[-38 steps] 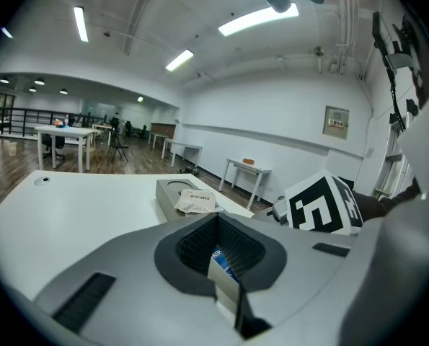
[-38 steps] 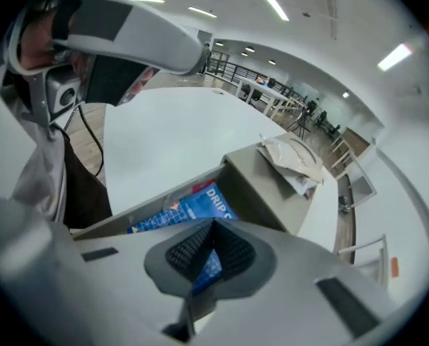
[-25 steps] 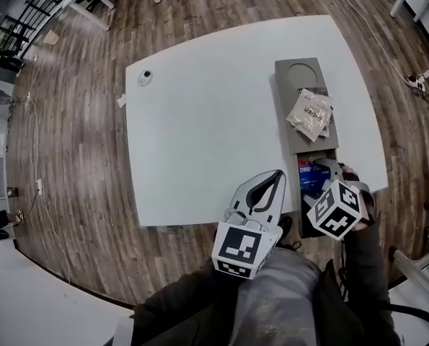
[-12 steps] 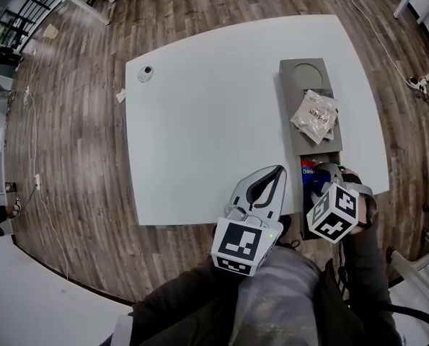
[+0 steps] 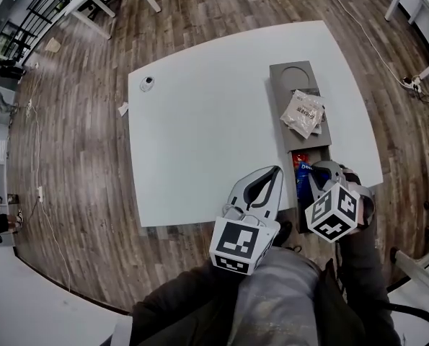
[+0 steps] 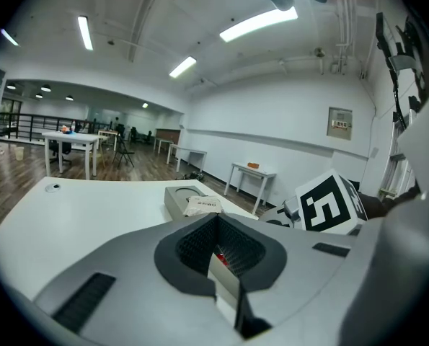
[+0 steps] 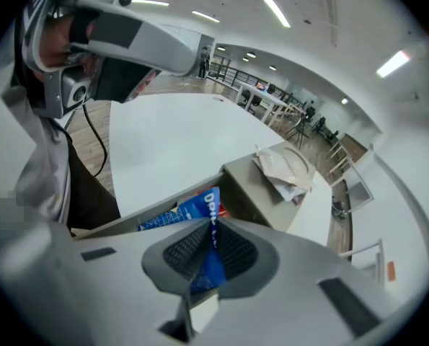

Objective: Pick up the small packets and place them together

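A long grey box (image 5: 286, 74) lies on the white table's right side. Beige small packets (image 5: 302, 112) are piled on its lid, and also show in the right gripper view (image 7: 282, 168) and the left gripper view (image 6: 202, 205). The box's near compartment holds blue and red packets. My right gripper (image 5: 313, 173) hangs over that compartment. Its jaws have just been closing and are now shut on a blue packet (image 7: 200, 209). My left gripper (image 5: 272, 175) rests at the table's near edge, left of the box, shut and empty (image 6: 218, 247).
A small round object (image 5: 147, 82) sits near the table's far left corner. The table (image 5: 200, 135) ends just beneath both grippers. Wooden floor surrounds it, with a scrap of paper (image 5: 122, 109) and a cable (image 5: 387, 56). Other tables stand further off.
The right gripper's jaws have closed on the blue packet in the box's near compartment and lifted a little. The left gripper has stayed in place.
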Demonstrator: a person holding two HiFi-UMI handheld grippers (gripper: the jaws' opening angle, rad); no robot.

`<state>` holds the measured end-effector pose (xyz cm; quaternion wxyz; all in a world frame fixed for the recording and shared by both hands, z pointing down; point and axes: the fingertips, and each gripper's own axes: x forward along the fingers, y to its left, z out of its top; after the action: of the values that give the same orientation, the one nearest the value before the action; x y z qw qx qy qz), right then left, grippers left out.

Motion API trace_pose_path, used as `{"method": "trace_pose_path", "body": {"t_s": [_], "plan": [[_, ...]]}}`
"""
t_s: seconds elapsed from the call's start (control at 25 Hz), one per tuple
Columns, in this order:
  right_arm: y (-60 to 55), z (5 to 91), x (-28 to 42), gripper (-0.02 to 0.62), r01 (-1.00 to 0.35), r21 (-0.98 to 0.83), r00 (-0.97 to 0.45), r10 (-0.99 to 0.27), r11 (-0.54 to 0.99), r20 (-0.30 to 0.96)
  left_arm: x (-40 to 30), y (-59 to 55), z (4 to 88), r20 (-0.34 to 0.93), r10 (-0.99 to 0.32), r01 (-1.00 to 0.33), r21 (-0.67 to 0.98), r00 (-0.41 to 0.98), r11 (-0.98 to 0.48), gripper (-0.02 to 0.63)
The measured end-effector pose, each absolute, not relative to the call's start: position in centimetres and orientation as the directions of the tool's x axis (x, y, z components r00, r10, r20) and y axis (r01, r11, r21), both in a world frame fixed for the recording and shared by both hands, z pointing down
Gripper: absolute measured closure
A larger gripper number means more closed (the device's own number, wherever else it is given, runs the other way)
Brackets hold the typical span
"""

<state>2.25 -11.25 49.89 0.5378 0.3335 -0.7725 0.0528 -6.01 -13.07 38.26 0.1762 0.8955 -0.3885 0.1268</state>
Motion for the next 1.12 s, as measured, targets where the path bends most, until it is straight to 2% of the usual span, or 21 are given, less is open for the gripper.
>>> {"method": "trace_pose_path", "body": {"t_s": [0.28,0.44,0.76,1.12], "plan": [[-10.6,43.1,2.9,0.563,-0.616,0.407,-0.213,-0.640,0.674,0.738,-3.1,-10.0,34.9,0.309,-0.634,-0.694,0.151,0.709,-0.704,0.603],[-9.1,39.2,2.9,0.563,-0.659,0.423,-0.254,-0.713,0.623,0.654,-1.9,-7.4,33.7,0.299,-0.623,-0.677,0.120,0.722,-0.726,0.603],[-7.3,38.7,3.2,0.563,-0.667,0.430,-0.264,-0.733,0.608,0.627,-1.8,-5.2,34.5,0.324,-0.621,-0.683,0.125,0.714,-0.720,0.603],[-13.0,36.9,3.2,0.563,-0.654,0.469,-0.259,-0.759,0.594,0.598,-2.9,-10.6,34.9,0.306,-0.651,-0.710,0.147,0.695,-0.689,0.603]]}}
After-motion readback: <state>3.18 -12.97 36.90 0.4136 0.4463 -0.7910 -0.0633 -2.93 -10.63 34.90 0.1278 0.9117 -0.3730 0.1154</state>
